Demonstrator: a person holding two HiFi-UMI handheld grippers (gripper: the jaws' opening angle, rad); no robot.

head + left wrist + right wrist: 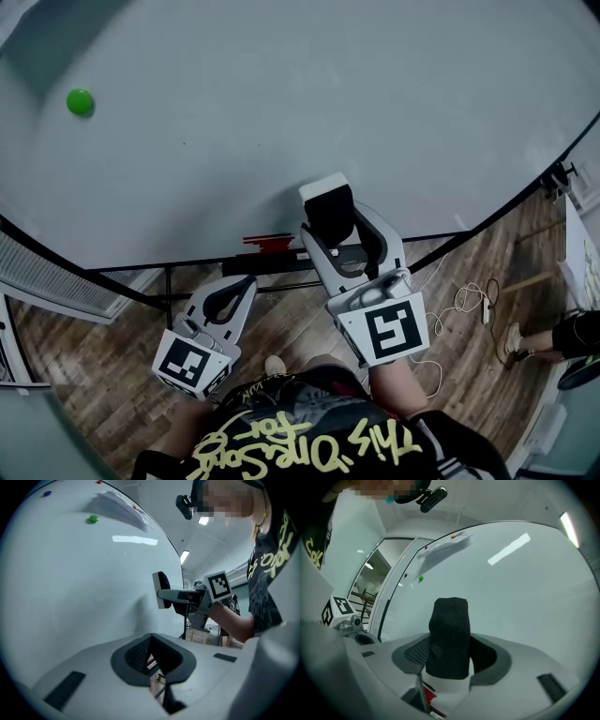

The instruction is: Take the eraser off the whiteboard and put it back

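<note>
The eraser (324, 190), a white block with black felt, is clamped between the jaws of my right gripper (334, 225), which is shut on it. It is held up close to the lower part of the whiteboard (281, 103); whether it touches the board I cannot tell. In the right gripper view the eraser (449, 637) stands upright with its felt side towards the camera. From the left gripper view the eraser (161, 590) shows side-on beside the board. My left gripper (242, 287) hangs lower and to the left, below the board's edge, shut and holding nothing.
A green magnet (80, 101) sticks to the board's upper left. A sheet of paper (445, 545) is pinned high on the board. Red markers (267, 244) lie on the tray under the board. A white cable (459, 305) and another person's leg (553, 342) are on the wooden floor at right.
</note>
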